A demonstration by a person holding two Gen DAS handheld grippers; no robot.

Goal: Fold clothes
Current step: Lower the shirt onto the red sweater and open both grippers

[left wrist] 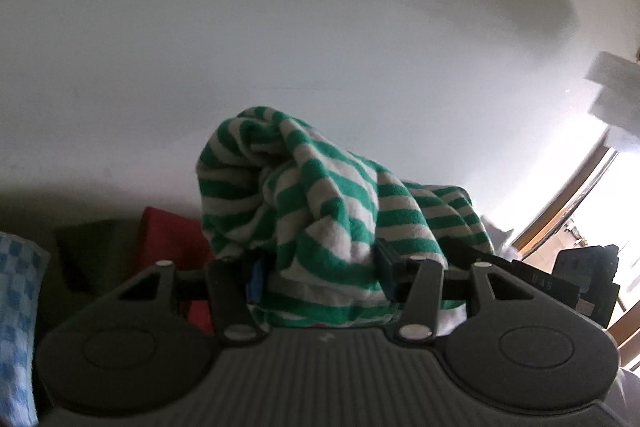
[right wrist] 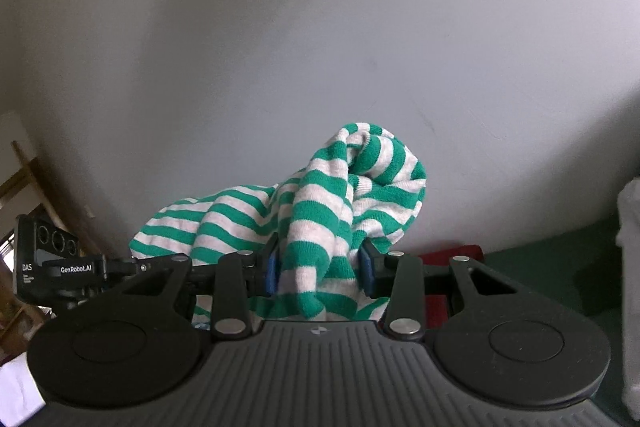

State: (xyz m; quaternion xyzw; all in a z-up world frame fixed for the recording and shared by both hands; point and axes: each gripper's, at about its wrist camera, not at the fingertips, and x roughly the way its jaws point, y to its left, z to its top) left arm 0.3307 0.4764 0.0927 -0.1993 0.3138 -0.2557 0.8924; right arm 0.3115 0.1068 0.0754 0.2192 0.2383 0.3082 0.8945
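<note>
A green and white striped garment [left wrist: 320, 203] is held up in the air in front of a white wall. My left gripper [left wrist: 320, 275] is shut on a bunched part of it, and the cloth spills over the blue pads [left wrist: 254, 279]. My right gripper [right wrist: 320, 267] is shut on another bunched part of the same garment [right wrist: 320, 203]. The cloth stretches between the two grippers. The right gripper also shows at the right of the left wrist view [left wrist: 560, 283]. The left gripper body shows at the left of the right wrist view [right wrist: 60, 267].
A red cloth [left wrist: 168, 239] and a dark green cloth [left wrist: 92, 251] lie below at the left. A blue checked cloth [left wrist: 16, 307] is at the far left. A bright window with a wooden frame [left wrist: 580, 195] is at the right. A white object [right wrist: 630, 267] stands at the right.
</note>
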